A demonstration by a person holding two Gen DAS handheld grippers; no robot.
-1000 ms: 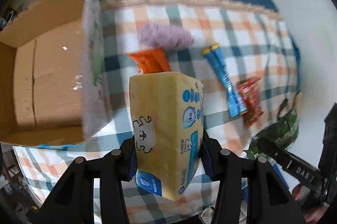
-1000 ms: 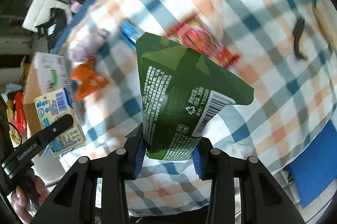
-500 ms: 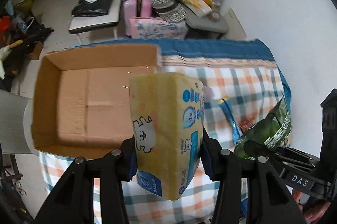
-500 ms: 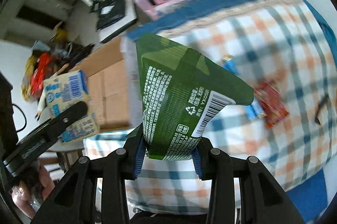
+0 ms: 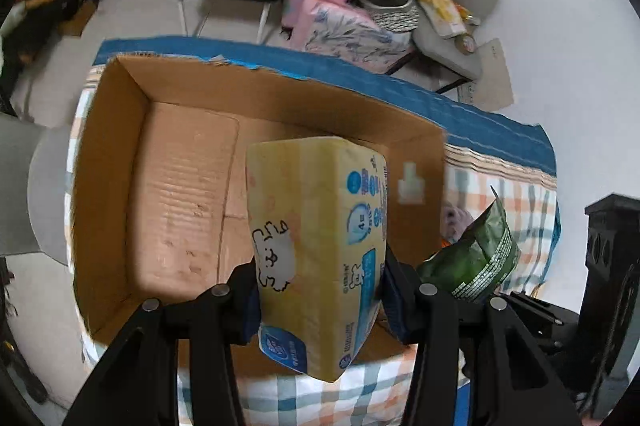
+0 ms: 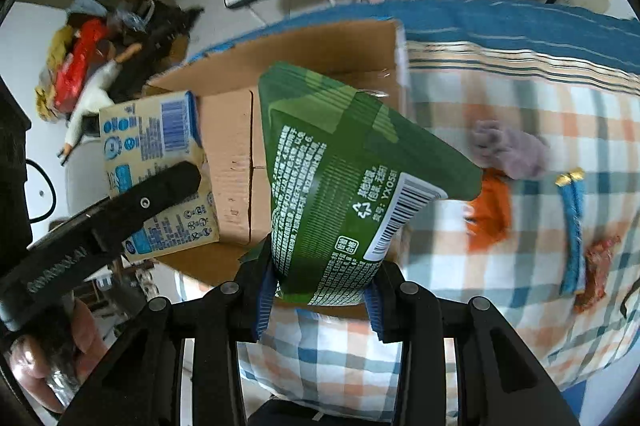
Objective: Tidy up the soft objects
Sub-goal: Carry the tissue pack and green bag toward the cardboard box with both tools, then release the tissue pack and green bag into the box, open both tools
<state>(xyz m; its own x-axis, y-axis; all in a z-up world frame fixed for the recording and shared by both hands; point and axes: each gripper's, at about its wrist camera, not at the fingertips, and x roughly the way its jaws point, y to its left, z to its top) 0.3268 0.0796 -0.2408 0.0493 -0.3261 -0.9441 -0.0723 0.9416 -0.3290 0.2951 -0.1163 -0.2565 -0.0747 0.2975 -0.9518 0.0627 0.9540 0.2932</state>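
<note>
Plaid tablecloth (image 6: 520, 113) is carrying the cardboard box (image 5: 180, 185). Left gripper (image 5: 320, 302) is clamping the yellow tissue pack (image 5: 316, 238) over it; right gripper (image 6: 320, 290) is pinching the green pouch (image 6: 340, 177) near the box's edge. Both are crowding one opening, risking a collision or the pouch dropping outside.

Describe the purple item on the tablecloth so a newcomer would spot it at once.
Start at the cardboard box on the checked tablecloth. Just right of it lies a fuzzy purple soft object, touching an orange packet. It alone looks fluffy; its neighbours are glossy wrappers.
</note>
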